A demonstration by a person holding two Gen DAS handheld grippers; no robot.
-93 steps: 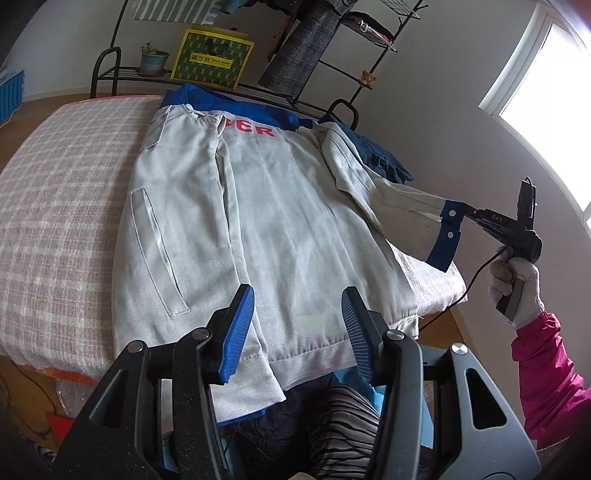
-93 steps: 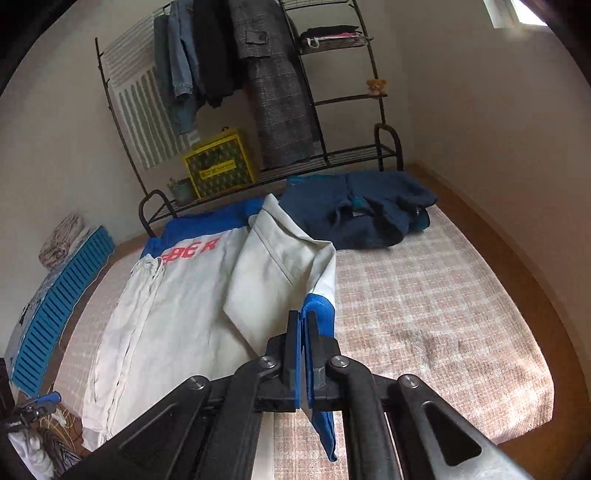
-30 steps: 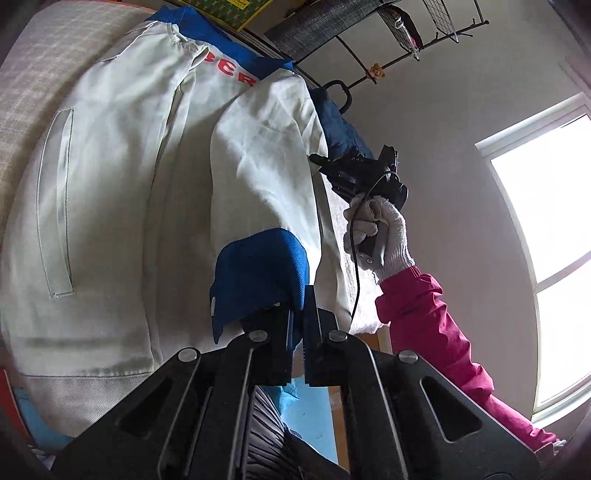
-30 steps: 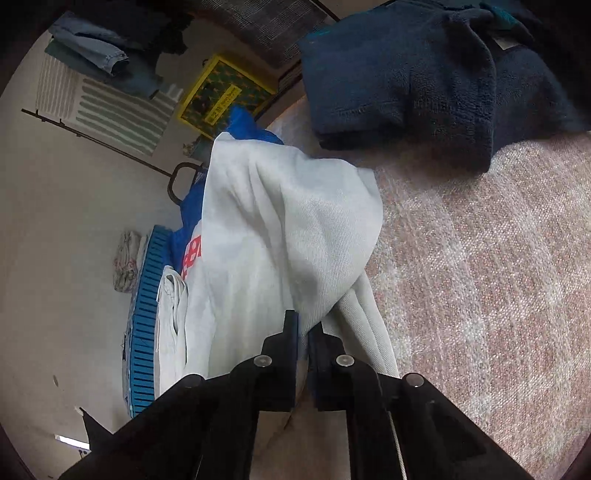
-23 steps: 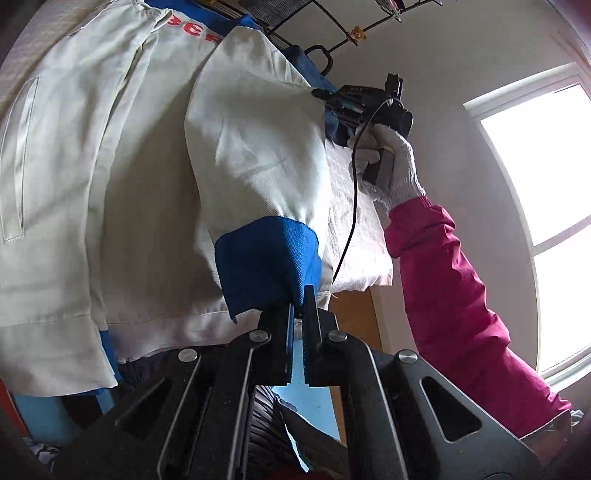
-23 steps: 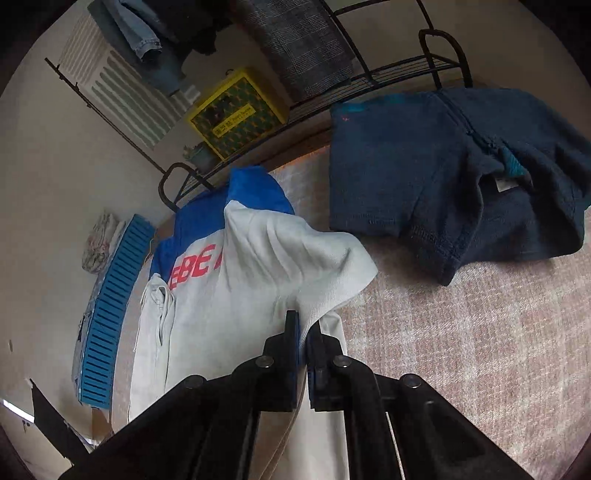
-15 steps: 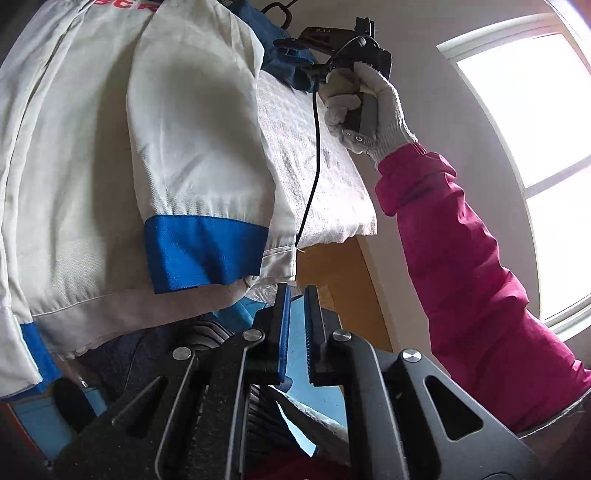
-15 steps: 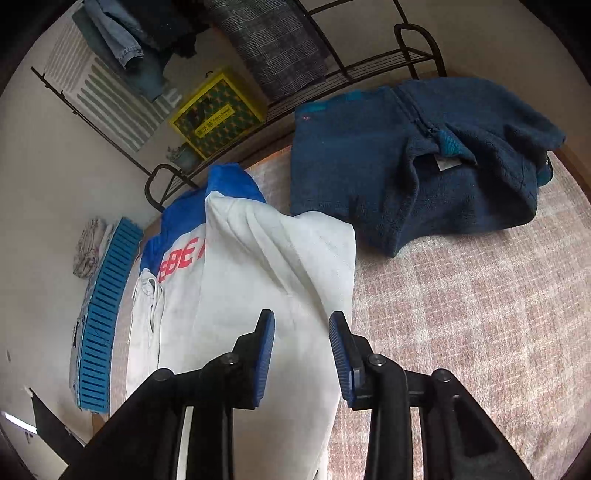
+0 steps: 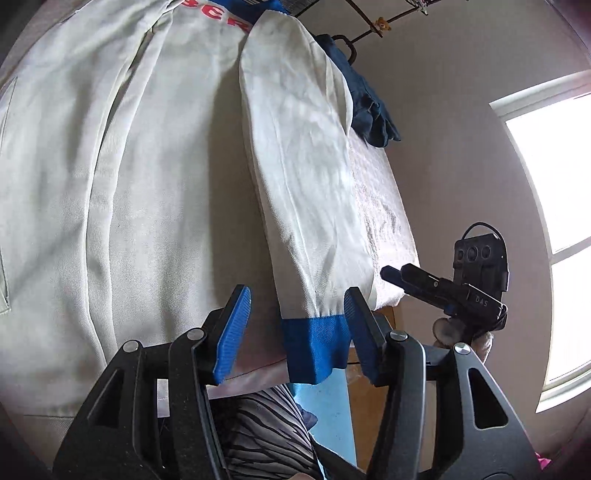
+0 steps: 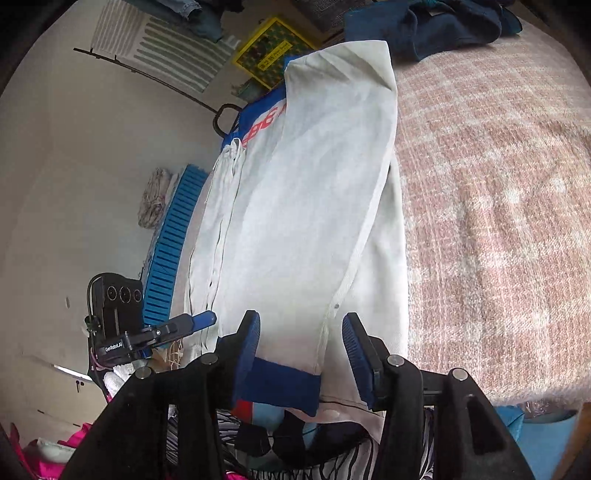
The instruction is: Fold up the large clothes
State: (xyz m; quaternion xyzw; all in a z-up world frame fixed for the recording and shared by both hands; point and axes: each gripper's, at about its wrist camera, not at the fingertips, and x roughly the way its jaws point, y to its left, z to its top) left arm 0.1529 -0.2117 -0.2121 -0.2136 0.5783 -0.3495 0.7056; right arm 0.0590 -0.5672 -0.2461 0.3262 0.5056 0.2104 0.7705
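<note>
A white jacket with red letters and a blue collar lies spread on the bed. Its right sleeve is folded lengthwise over the body, and the blue cuff hangs at the bed's near edge. My left gripper straddles the cuff with its jaws opening; the pads do not press on it. In the right wrist view the same sleeve and cuff lie between the opening jaws of my right gripper, which grip nothing. Each gripper shows in the other's view: the right gripper in a gloved hand, the left gripper to the left.
A dark blue garment lies at the far end of the pink plaid bedspread. Behind the bed a metal rack holds a yellow box. A blue slatted panel leans by the wall. Striped clothes lie below the near edge.
Both grippers were shut on the sleeve and have let it go; it now lies flat along the jacket. The right gripper pulled back to the near edge beside the left.
</note>
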